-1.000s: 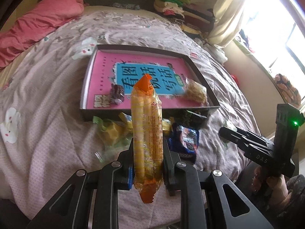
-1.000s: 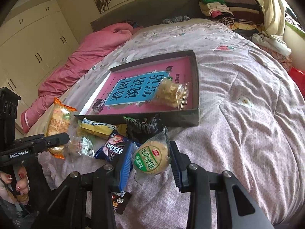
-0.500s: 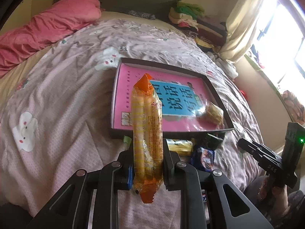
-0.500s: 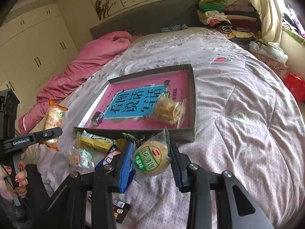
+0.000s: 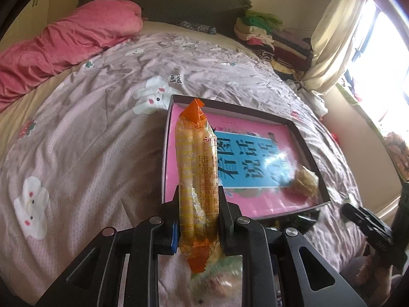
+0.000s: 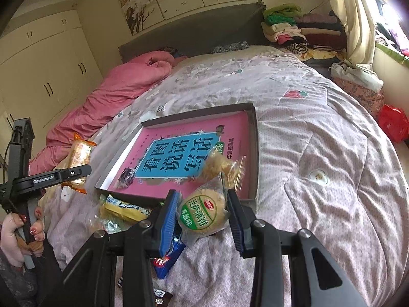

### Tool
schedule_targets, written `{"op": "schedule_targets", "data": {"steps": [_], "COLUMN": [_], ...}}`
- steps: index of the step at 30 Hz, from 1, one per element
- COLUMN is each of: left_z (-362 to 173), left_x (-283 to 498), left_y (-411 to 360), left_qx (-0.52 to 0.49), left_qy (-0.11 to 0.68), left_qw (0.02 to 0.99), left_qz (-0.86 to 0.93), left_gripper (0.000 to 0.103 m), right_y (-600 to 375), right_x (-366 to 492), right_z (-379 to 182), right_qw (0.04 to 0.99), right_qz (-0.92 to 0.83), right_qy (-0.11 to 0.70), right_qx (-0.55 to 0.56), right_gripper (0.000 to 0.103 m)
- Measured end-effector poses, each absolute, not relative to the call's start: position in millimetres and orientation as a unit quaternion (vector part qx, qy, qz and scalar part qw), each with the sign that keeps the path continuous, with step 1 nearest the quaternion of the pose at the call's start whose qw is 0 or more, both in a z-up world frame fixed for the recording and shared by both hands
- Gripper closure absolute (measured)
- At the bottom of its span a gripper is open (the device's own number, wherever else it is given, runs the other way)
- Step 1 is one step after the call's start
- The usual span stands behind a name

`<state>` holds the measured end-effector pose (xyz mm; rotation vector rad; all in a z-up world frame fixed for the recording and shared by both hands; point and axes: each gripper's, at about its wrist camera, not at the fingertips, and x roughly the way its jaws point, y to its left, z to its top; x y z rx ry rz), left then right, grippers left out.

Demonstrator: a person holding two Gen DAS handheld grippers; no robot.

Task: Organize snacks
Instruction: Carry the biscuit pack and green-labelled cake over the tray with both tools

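Glossy crinkled plastic wraps the orange snack pack (image 5: 198, 176); the quilt (image 5: 89, 140) is soft matt cloth, the tray (image 6: 254, 153) matt cardboard.

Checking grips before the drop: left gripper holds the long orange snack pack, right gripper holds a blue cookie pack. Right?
Not quite. In the right wrist view the right gripper is shut on a round green-labelled biscuit pack; the blue pack lies on the bed below. The left gripper does hold the long orange snack pack.

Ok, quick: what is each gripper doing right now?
Left gripper: shut on the orange snack pack.
Right gripper: shut on the round biscuit pack.
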<state>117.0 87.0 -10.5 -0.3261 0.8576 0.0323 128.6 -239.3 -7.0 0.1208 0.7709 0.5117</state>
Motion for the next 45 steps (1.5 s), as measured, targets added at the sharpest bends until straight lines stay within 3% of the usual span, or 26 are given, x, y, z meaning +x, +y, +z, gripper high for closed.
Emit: {"op": "schedule_targets", "data": {"steps": [45], "left_z": [-52], "left_x": [170], "left_y": [77], "left_qx": [-0.160], "left_qy": [0.434], "left_qw": [0.886], "left_qz": [0.020], "left_gripper": [0.080], "right_y": [-235], "right_x": [172], "right_z": [-20], "right_qw": [0.897], "right_qz": [0.216], "right_qy": [0.380], "right_qx": [0.072], "right_gripper": [0.065]}}
